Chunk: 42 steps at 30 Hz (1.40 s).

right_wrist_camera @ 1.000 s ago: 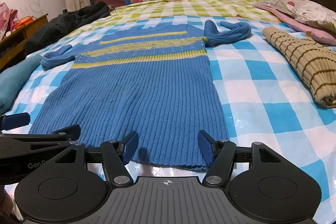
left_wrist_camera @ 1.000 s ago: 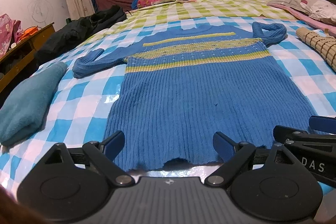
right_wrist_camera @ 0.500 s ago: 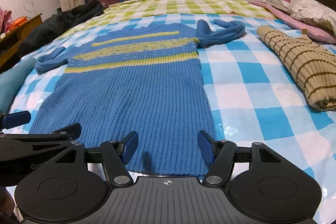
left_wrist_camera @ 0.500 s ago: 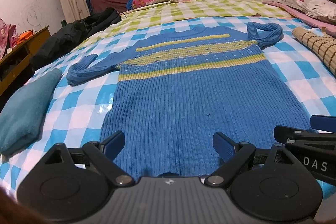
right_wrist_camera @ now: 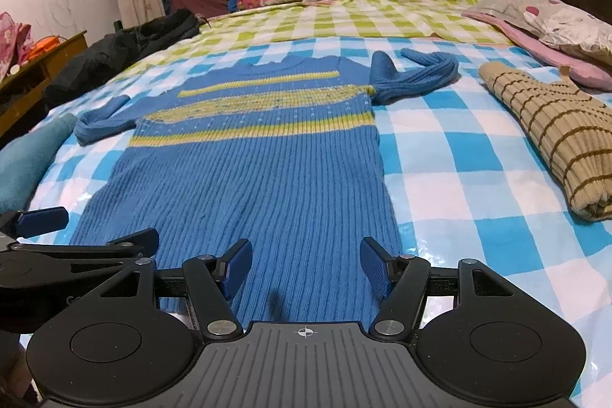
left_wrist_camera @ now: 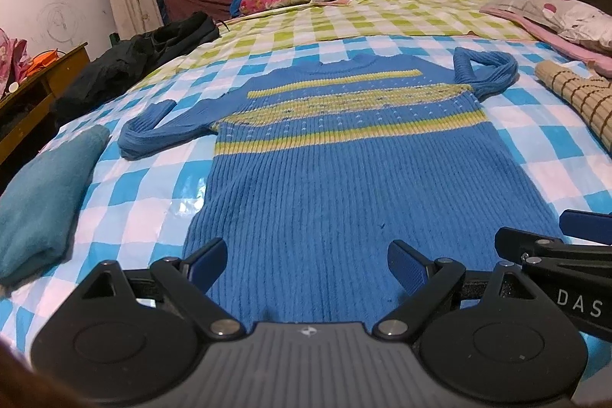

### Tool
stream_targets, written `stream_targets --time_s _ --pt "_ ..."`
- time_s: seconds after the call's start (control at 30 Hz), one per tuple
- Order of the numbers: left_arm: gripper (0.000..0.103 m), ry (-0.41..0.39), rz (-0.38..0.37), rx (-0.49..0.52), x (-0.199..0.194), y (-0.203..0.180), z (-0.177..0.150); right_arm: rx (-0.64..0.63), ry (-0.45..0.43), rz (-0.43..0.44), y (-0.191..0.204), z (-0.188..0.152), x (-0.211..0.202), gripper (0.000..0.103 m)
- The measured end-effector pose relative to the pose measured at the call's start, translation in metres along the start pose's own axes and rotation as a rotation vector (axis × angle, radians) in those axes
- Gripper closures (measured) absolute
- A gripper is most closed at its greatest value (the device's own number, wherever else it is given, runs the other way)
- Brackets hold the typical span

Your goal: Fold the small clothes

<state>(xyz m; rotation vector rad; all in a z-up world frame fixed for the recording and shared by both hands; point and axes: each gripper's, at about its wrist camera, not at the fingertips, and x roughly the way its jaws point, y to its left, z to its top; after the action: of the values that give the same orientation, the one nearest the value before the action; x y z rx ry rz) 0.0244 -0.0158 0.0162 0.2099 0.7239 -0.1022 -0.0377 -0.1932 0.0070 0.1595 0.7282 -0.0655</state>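
Note:
A small blue ribbed sweater (left_wrist_camera: pixel 344 186) with yellow-green stripes lies flat on the checked bed cover, also in the right wrist view (right_wrist_camera: pixel 260 171). Both sleeves are bent at its sides. My left gripper (left_wrist_camera: pixel 306 262) is open over the sweater's bottom hem, left of middle. My right gripper (right_wrist_camera: pixel 306 264) is open over the hem's right part. Neither holds anything. Each gripper shows at the edge of the other's view.
A folded teal garment (left_wrist_camera: pixel 46 201) lies left of the sweater. A rolled beige striped garment (right_wrist_camera: pixel 554 136) lies to the right. Dark clothes (left_wrist_camera: pixel 145 56) and pillows (right_wrist_camera: pixel 543 21) sit further back on the bed cover (right_wrist_camera: pixel 459 171).
Both grippers have moved forward over the sweater's hem, which now lies under their fingers. Both stay open.

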Motion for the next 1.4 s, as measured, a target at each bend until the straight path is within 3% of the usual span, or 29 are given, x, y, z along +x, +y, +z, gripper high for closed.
stream_targets --time_s 0.57,0.8,1.4 --pt "0.008 -0.013 -0.034 0.022 0.009 -0.011 0.021 0.014 -0.014 0.002 -0.010 0.018 0.001 0.047" --pt "0.008 -0.003 -0.052 0.020 0.017 -0.015 0.025 0.035 -0.009 0.011 -0.016 0.019 0.006 0.054" --pt "0.008 0.022 -0.077 0.040 0.044 -0.030 0.042 0.068 0.003 0.026 -0.032 0.031 0.027 0.057"
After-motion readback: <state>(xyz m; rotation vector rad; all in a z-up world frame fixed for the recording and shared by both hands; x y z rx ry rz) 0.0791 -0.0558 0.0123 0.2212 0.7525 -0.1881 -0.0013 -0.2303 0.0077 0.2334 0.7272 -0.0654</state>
